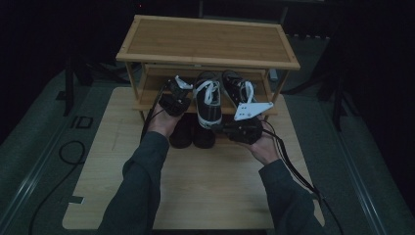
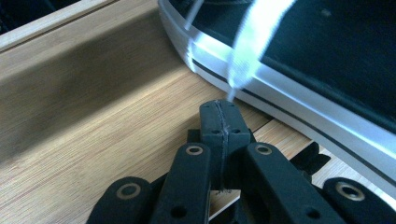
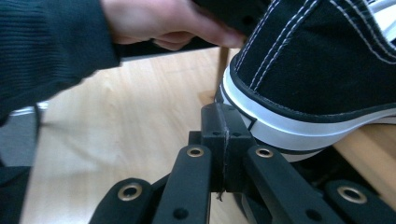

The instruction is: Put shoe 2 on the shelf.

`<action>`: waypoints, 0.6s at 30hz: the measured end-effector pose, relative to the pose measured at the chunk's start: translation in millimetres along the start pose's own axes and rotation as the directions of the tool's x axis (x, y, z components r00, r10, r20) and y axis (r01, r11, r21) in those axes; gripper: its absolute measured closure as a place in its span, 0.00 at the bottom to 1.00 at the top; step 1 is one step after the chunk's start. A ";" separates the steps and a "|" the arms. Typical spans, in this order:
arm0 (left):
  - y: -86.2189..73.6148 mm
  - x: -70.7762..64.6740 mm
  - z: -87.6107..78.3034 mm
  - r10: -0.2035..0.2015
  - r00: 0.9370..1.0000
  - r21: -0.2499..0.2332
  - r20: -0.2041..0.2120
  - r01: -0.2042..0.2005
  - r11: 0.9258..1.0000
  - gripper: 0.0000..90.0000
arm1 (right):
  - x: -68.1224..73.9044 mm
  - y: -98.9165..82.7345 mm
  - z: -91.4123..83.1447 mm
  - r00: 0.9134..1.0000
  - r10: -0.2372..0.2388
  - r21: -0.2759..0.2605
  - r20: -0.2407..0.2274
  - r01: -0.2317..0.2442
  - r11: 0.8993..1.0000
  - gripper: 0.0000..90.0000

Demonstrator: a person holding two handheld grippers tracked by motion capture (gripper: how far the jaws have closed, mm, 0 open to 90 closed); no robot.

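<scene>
In the high view, the left hand-held gripper [image 1: 177, 91] is seen at centre left of the frame, at the front edge of the rack's [image 1: 208, 41] lower shelf [image 1: 147, 100], just left of the sneaker [image 1: 208, 100]. In the left gripper view its jaws are pressed together with nothing between them, tips just short of the white sole band [image 2: 289, 95] at upper right; a blurred lace [image 2: 254, 42] hangs right above the tips, and whether it is touched cannot be told.

The sneaker lies at frame centre with its long axis running from the shelf toward the person, heel overhanging the shelf edge above two dark shoes [image 1: 192, 134] on the counter [image 1: 210, 191]. A second sneaker [image 1: 237, 88] lies to its right, partly covered by the grey plate [image 1: 252, 109].

The right hand-held gripper [image 1: 226, 128] sits at centre right, beside the heel, and is judged the nearer one. In the right gripper view its jaws are likewise together and empty, tips touching or nearly touching the heel's sole [image 3: 299, 128] at right of frame. The left hand [image 3: 163, 21] shows at the top.

The shelf interior is dark, and the dark shoes' details are hard to make out.
</scene>
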State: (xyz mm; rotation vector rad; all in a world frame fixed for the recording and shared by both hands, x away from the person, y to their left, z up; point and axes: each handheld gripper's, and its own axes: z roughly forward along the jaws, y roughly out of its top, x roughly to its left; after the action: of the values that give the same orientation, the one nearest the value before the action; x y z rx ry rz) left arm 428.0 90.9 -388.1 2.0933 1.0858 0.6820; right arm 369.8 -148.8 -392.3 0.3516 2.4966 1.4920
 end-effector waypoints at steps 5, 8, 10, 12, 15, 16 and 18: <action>-0.1 0.0 0.2 0.001 1.000 -0.002 -0.002 -0.001 1.000 1.00 | -5.5 -0.9 3.8 1.000 -0.001 0.013 0.021 0.001 1.000 1.00; 0.0 0.1 0.2 -0.001 1.000 -0.001 -0.002 0.001 1.000 1.00 | -5.3 0.2 3.6 1.000 -0.001 -0.001 0.031 0.001 1.000 1.00; 0.1 -0.1 0.3 0.003 1.000 -0.001 -0.004 -0.003 1.000 1.00 | -6.8 0.5 3.1 0.999 0.001 -0.008 0.037 -0.001 1.000 1.00; 0.4 -0.4 -0.1 0.010 1.000 0.006 -0.009 -0.010 1.000 1.00 | -8.9 0.4 2.0 0.999 0.013 -0.014 0.048 -0.012 1.000 1.00; 0.9 -0.1 -0.2 0.014 1.000 0.011 -0.008 -0.014 1.000 1.00 | -10.0 1.6 0.5 0.998 0.016 -0.022 0.060 -0.014 1.000 1.00; 0.7 -0.1 -0.2 0.013 1.000 0.010 -0.009 -0.013 1.000 1.00 | -10.8 1.8 0.4 0.998 0.020 -0.025 0.056 -0.019 1.000 1.00; 0.7 -0.2 -0.2 0.013 1.000 0.010 -0.009 -0.012 1.000 1.00 | -11.8 1.7 1.1 0.998 0.020 -0.025 0.051 -0.018 1.000 1.00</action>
State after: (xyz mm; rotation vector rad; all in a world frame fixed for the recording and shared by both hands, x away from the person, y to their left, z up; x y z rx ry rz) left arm 428.0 90.5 -387.5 2.1087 1.0838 0.6944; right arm 381.5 -150.8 -390.7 0.4053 2.4401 1.4995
